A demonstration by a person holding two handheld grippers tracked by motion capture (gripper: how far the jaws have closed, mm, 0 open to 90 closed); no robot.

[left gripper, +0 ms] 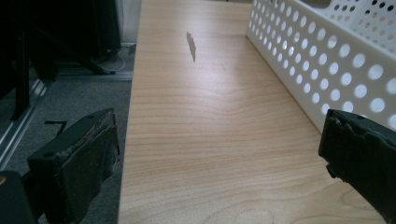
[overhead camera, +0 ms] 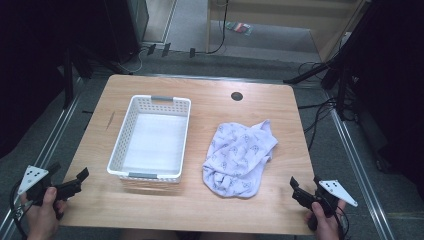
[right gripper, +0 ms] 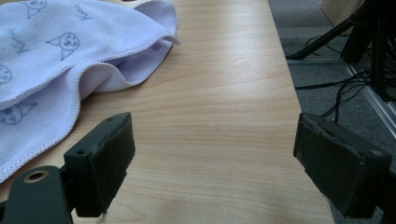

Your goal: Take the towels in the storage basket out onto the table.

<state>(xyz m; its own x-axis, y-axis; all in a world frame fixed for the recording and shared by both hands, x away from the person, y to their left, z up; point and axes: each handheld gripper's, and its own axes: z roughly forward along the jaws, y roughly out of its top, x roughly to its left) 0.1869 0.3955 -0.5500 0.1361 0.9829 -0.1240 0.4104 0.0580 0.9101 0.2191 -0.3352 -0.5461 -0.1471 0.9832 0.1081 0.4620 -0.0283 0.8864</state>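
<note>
A crumpled pale lilac cloth [overhead camera: 239,159] with small printed figures lies on the wooden table [overhead camera: 210,200], right of centre. Its edge fills the upper left of the right gripper view [right gripper: 56,56]. To its left stands an empty white perforated basket [overhead camera: 151,137], whose side wall runs along the right of the left gripper view [left gripper: 327,60]. My left gripper [overhead camera: 67,181] is held open at the table's front left corner, nothing between its jaws [left gripper: 219,158]. Open too, my right gripper [overhead camera: 305,186] hovers at the front right corner, right of the cloth [right gripper: 215,158].
A dark round cable hole [overhead camera: 237,96] sits near the table's far edge. A scratch [left gripper: 191,45] marks the wood left of the basket. Stands, cables [overhead camera: 320,107] and metal rails surround the table on the grey floor.
</note>
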